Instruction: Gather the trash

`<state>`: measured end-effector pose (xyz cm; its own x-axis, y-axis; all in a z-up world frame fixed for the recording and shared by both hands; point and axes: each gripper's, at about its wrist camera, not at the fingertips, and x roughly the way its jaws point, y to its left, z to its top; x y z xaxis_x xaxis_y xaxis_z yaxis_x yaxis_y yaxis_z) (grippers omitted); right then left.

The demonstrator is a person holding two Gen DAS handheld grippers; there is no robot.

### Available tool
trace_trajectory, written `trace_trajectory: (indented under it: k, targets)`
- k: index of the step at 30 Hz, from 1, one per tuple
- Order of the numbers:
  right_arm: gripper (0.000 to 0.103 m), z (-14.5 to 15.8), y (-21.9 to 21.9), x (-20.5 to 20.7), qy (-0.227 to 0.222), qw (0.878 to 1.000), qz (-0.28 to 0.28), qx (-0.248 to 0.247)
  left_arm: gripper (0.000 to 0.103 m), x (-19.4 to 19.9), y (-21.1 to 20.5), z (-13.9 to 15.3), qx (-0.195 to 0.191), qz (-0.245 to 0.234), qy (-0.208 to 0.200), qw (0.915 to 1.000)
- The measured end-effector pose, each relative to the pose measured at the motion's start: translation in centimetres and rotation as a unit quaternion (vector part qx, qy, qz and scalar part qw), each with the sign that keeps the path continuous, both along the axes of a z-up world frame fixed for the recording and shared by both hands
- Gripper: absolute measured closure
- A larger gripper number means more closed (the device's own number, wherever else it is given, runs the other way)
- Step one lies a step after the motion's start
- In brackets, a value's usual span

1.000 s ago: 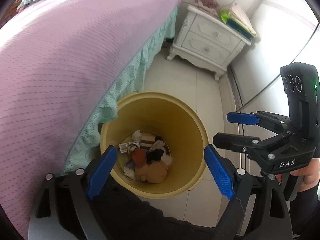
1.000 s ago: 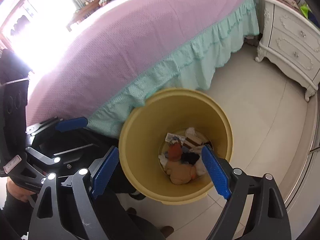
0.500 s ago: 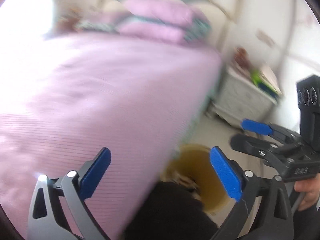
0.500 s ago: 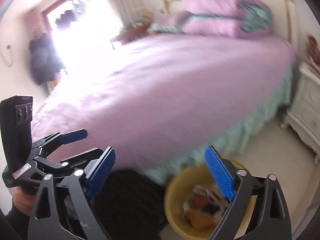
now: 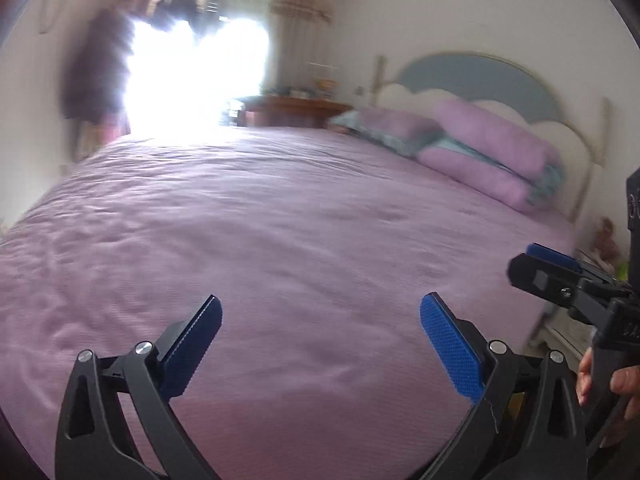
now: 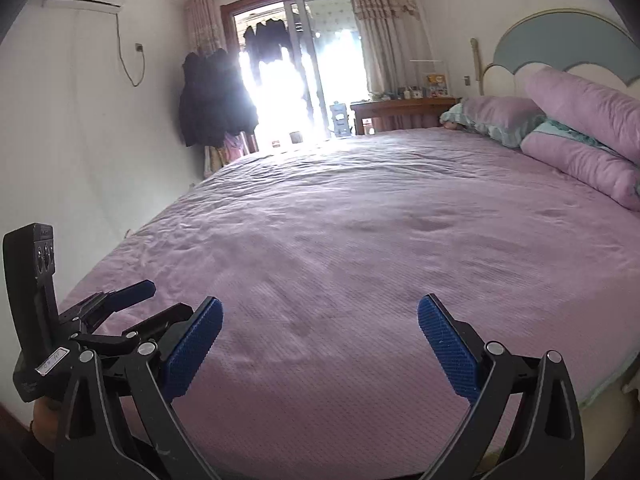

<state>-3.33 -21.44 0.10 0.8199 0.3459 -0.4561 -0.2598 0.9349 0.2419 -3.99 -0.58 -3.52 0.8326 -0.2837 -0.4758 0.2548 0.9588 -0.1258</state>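
Note:
My left gripper [image 5: 320, 312] is open and empty, raised and pointing across the purple bed [image 5: 280, 220]. My right gripper [image 6: 320, 312] is also open and empty, held level over the same bed [image 6: 380, 240]. Each gripper shows at the edge of the other's view: the right one [image 5: 556, 272] at the right of the left wrist view, the left one [image 6: 132, 304] at the lower left of the right wrist view. No trash and no bin are in view. The left wrist view is blurred.
Purple pillows [image 6: 580, 132] lie against the headboard [image 6: 560, 40] at the right. A bright glass door [image 6: 288, 80], hanging dark coats [image 6: 212, 100] and a wooden desk [image 6: 400, 112] stand beyond the bed. A nightstand edge [image 5: 560, 332] shows low right.
Both grippers have tilted up from the yellow trash bin on the floor to look level across the bed. The bin has dropped out of view. Both stay open.

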Motion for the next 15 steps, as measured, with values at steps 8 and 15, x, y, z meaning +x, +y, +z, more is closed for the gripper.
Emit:
trace_trajectory:
  k: [8,15]
  targets:
    - [0.008,0.7,4.5,2.8,0.01,0.999,0.05,-0.007,0.004,-0.4,6.1,1.9,0.071,0.145,-0.048,0.9857]
    - [0.008,0.7,6.3,4.8,0.013,0.998,0.064,-0.004,0.004,-0.3,8.1,3.3,0.103,0.191,-0.076,0.9732]
